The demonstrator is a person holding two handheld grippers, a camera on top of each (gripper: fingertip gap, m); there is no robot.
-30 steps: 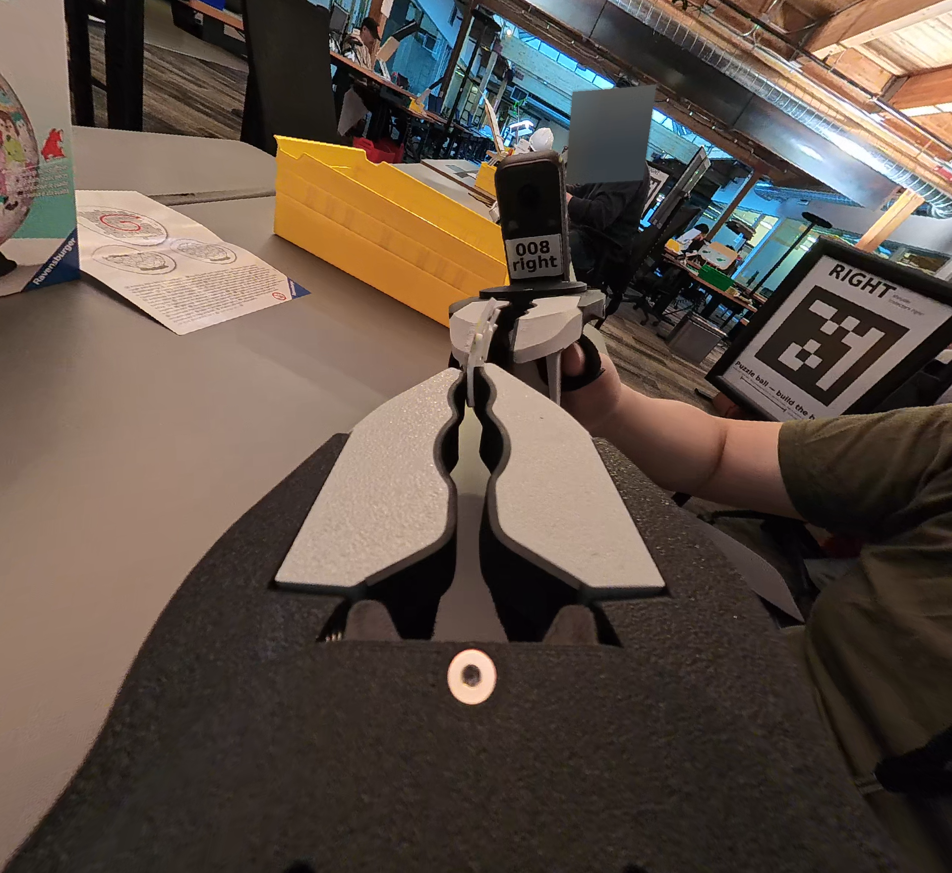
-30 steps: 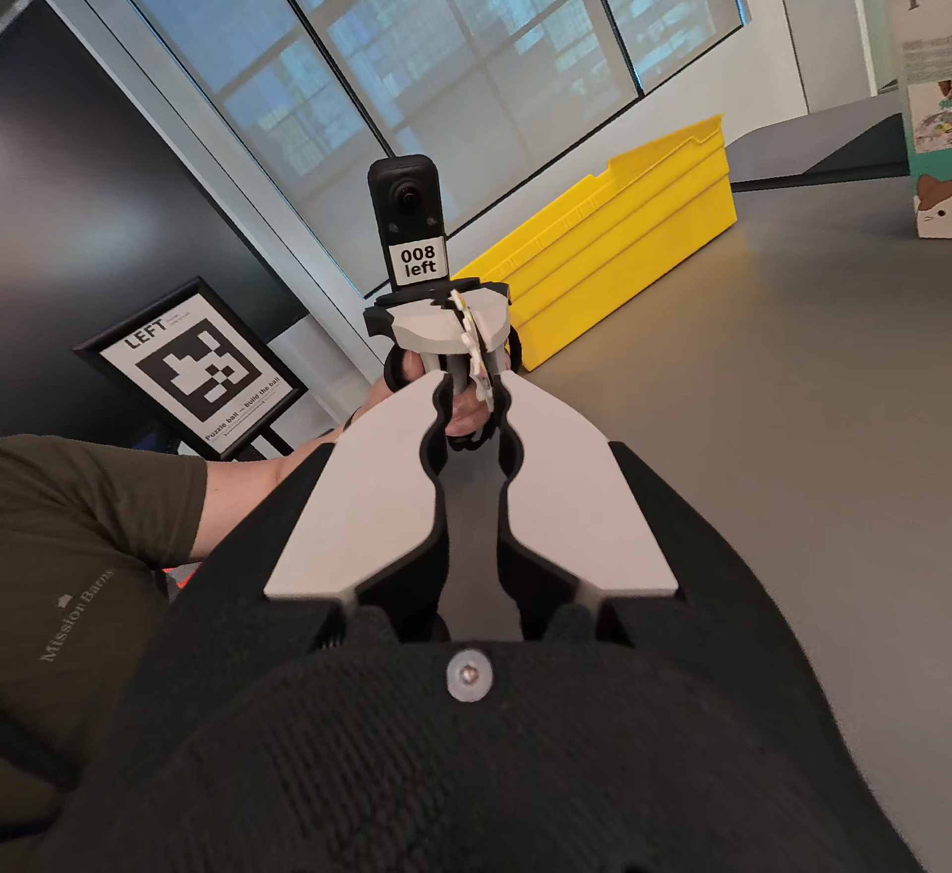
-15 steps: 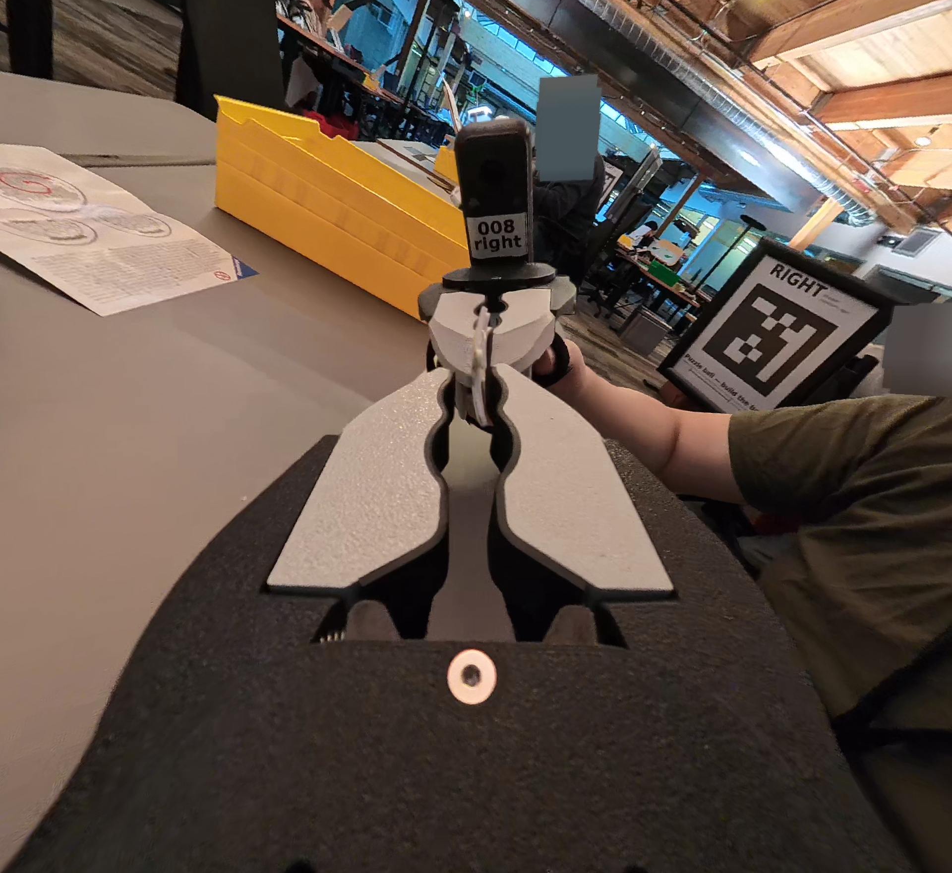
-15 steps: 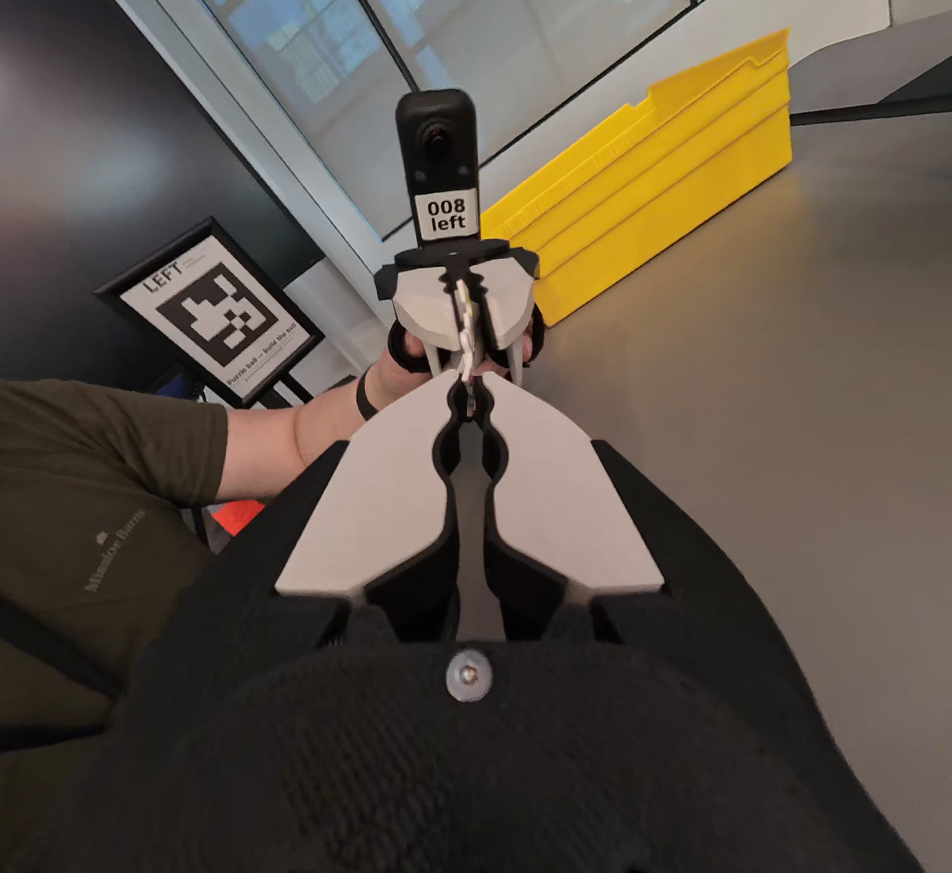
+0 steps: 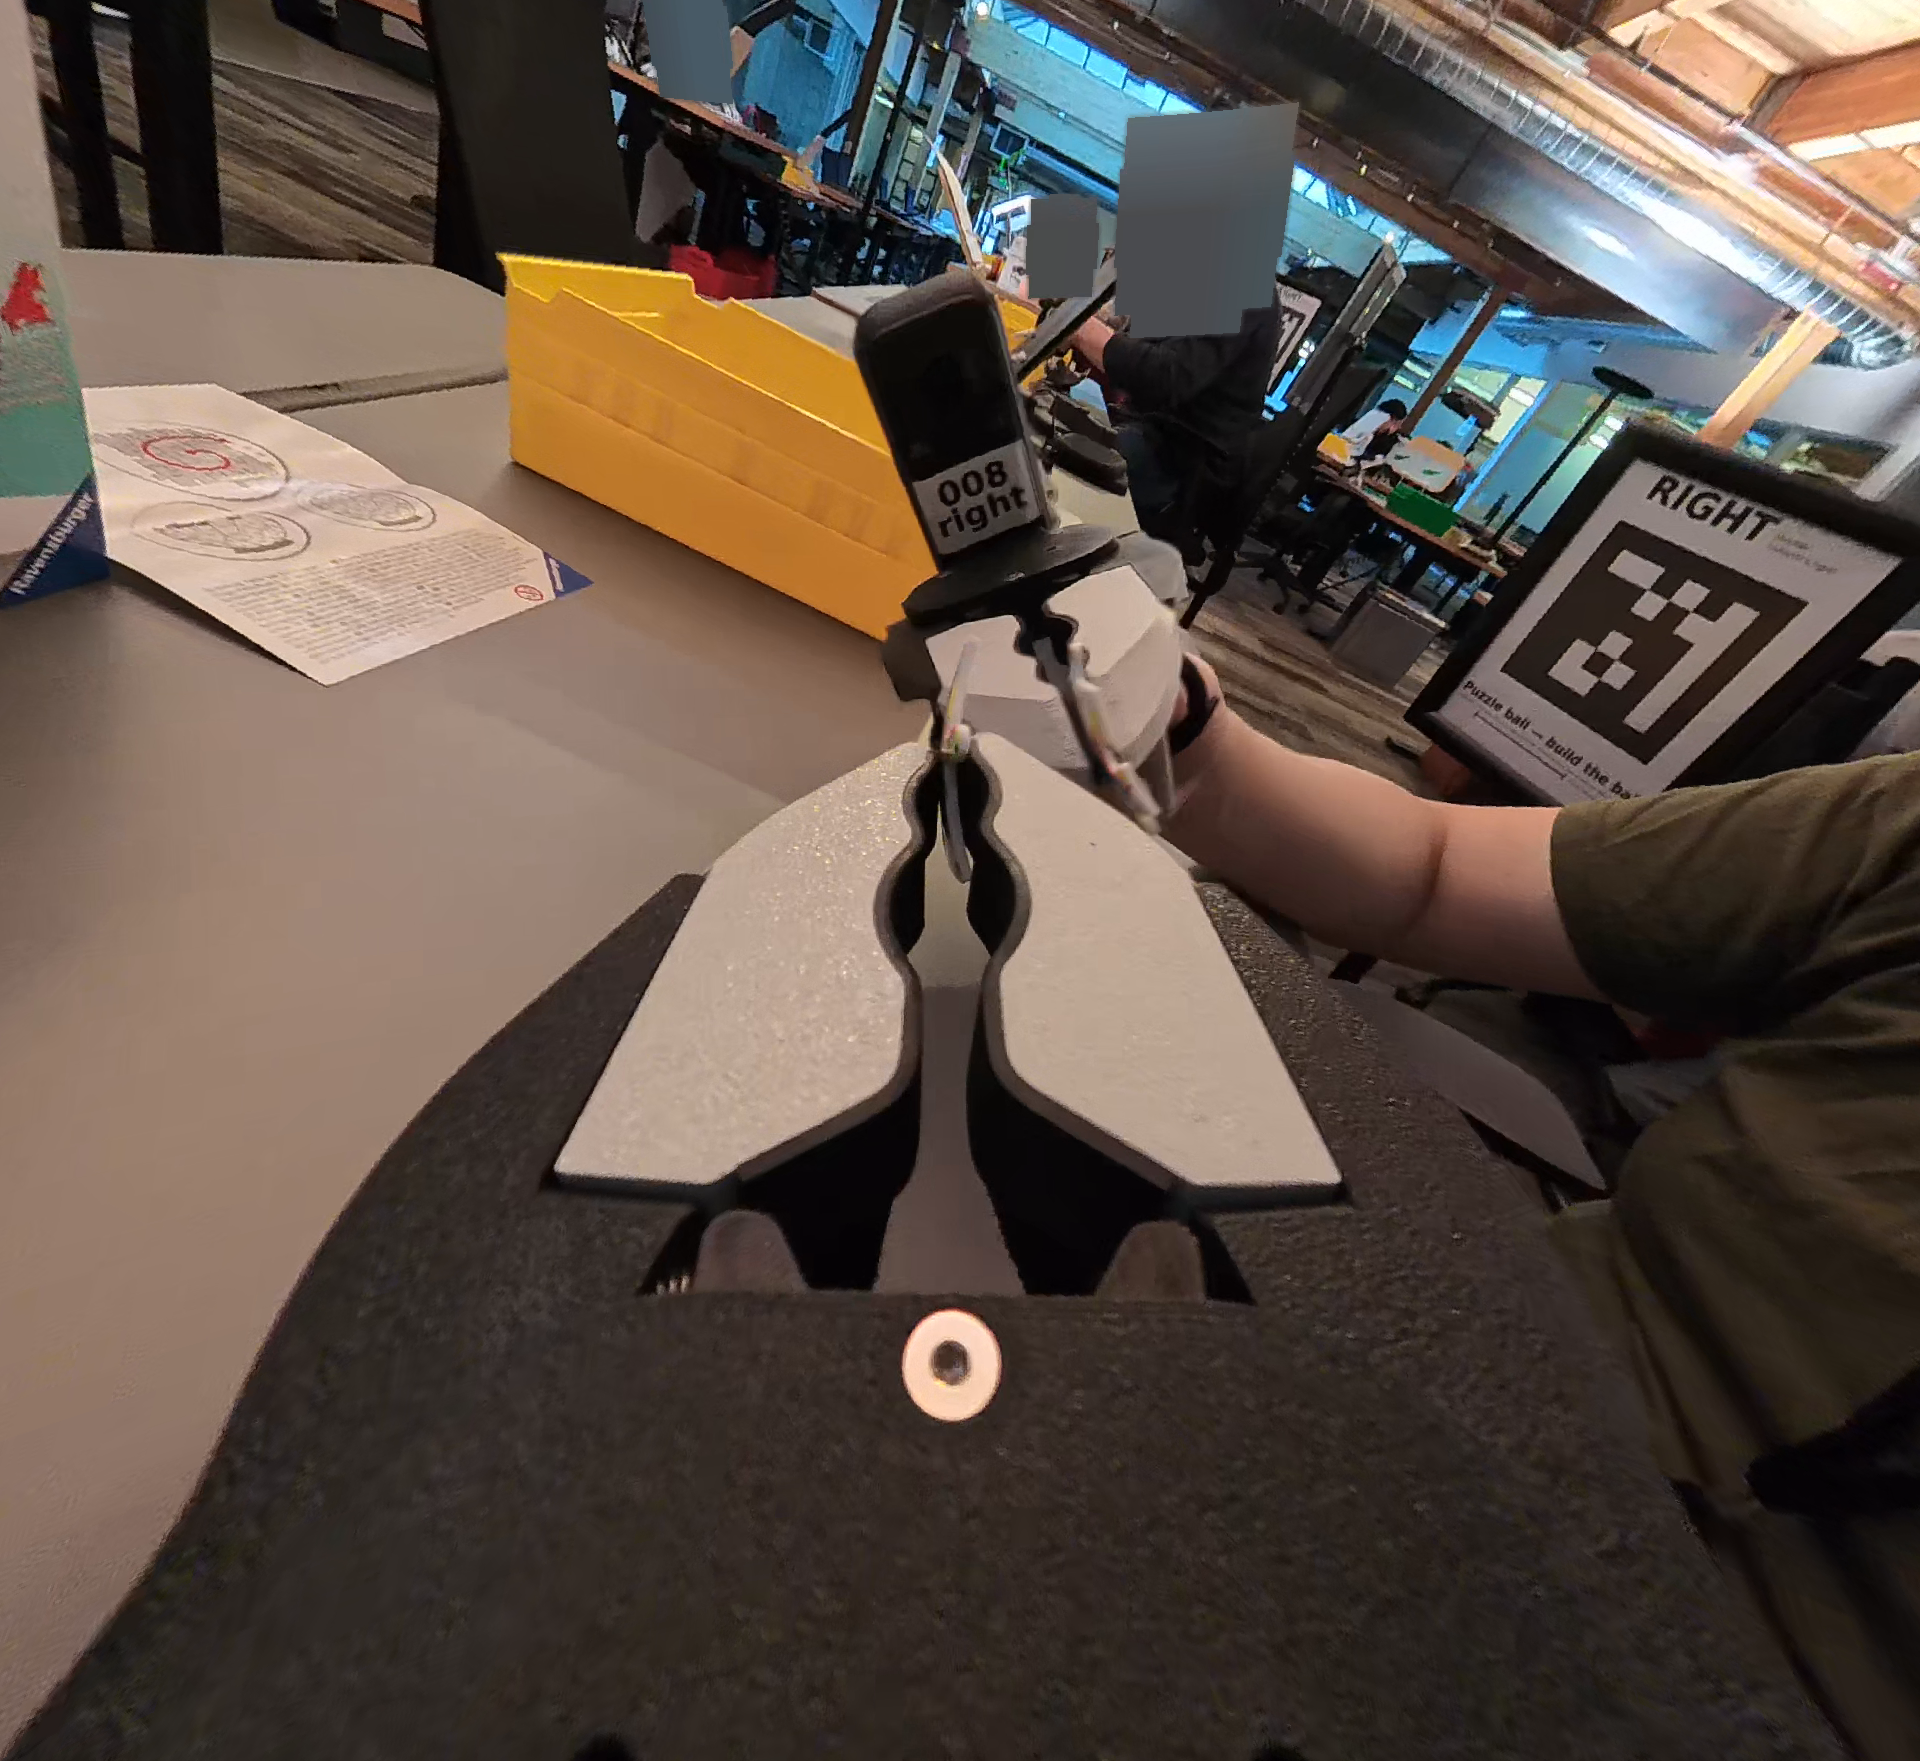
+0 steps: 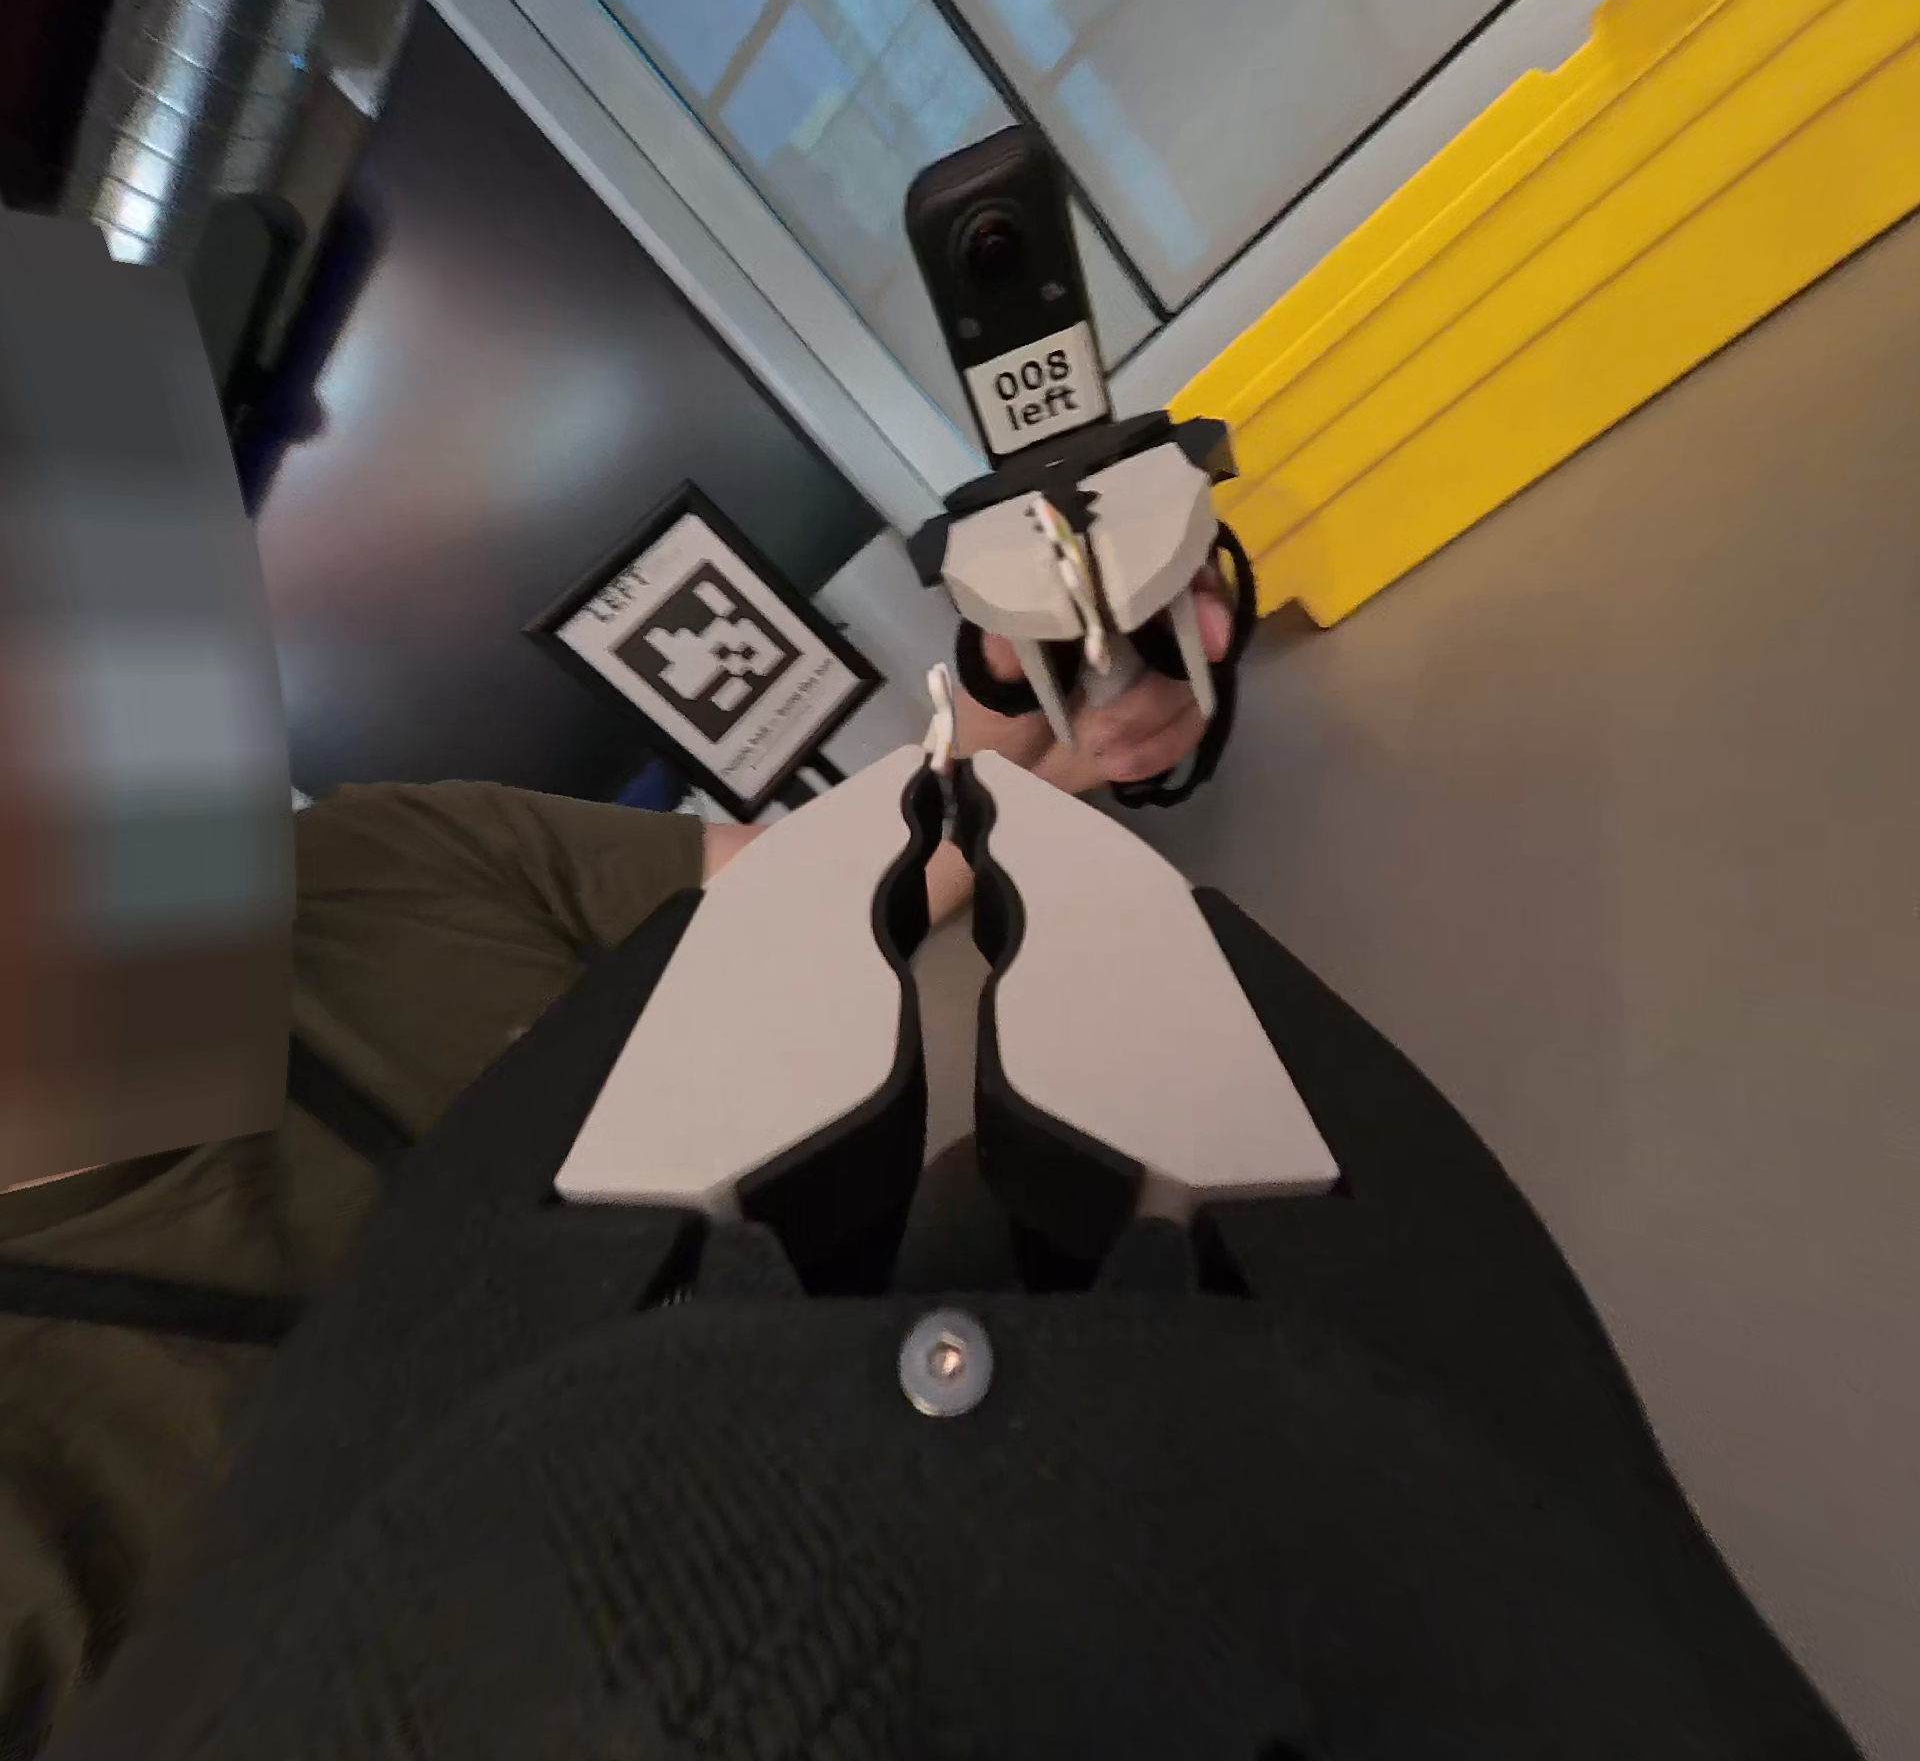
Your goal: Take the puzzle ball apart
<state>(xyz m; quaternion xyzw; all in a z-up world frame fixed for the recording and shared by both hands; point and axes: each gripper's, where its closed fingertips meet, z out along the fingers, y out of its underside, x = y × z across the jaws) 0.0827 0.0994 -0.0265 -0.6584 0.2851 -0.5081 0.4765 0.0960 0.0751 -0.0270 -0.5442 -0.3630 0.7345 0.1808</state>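
My left gripper (image 5: 951,768) is shut on a thin white puzzle piece (image 5: 958,703) that stands edge-on between its tips. My right gripper (image 6: 943,773) is shut on another thin white piece (image 6: 940,709). The two grippers face each other above the grey table (image 5: 312,828), a short gap apart. The right gripper (image 5: 1070,677) with its piece (image 5: 1103,747) shows in the left wrist view. The left gripper (image 6: 1070,558) with its piece (image 6: 1081,610) shows in the right wrist view. No whole puzzle ball is in view.
A yellow bin (image 5: 707,444) stands on the table behind the grippers; it also shows in the right wrist view (image 6: 1558,236). An instruction sheet (image 5: 312,527) and the puzzle box (image 5: 42,423) lie far left. Framed marker signs (image 5: 1662,631) (image 6: 707,662) stand off the table's sides. Both grippers' tips are close together, under 4 cm apart.
The grippers were tip to tip on joined pieces. They have now drawn apart, each with one piece. The right gripper has also rolled to a tilt.
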